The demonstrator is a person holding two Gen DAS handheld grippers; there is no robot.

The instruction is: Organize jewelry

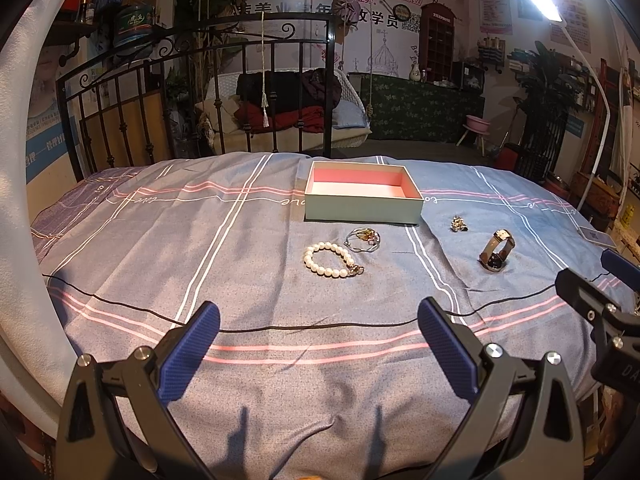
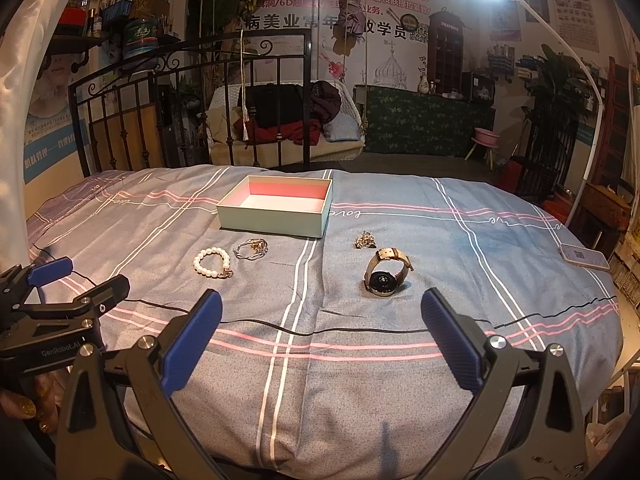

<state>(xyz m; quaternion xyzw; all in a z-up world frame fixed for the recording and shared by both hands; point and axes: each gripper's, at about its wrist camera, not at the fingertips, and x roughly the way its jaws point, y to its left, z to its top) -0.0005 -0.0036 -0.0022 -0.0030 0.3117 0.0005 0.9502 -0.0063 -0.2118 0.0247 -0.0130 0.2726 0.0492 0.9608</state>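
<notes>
An open box (image 1: 362,204) (image 2: 272,218) with a pink inside stands on the blue striped bedspread. In front of it lie a pearl bracelet (image 1: 320,249) (image 2: 200,258), a silver bangle (image 1: 362,239) (image 2: 251,249), a small gold trinket (image 1: 459,224) (image 2: 365,240) and a wristwatch (image 1: 496,251) (image 2: 386,274). My left gripper (image 1: 320,320) is open and empty, hovering short of the pearl bracelet. My right gripper (image 2: 321,312) is open and empty, near the watch. Each gripper shows at the edge of the other's view.
A thin black cable (image 1: 280,326) (image 2: 340,330) runs across the bedspread in front of both grippers. A phone (image 2: 584,257) (image 1: 598,237) lies at the bed's right edge. A black iron bed frame (image 1: 192,92) stands behind the bed.
</notes>
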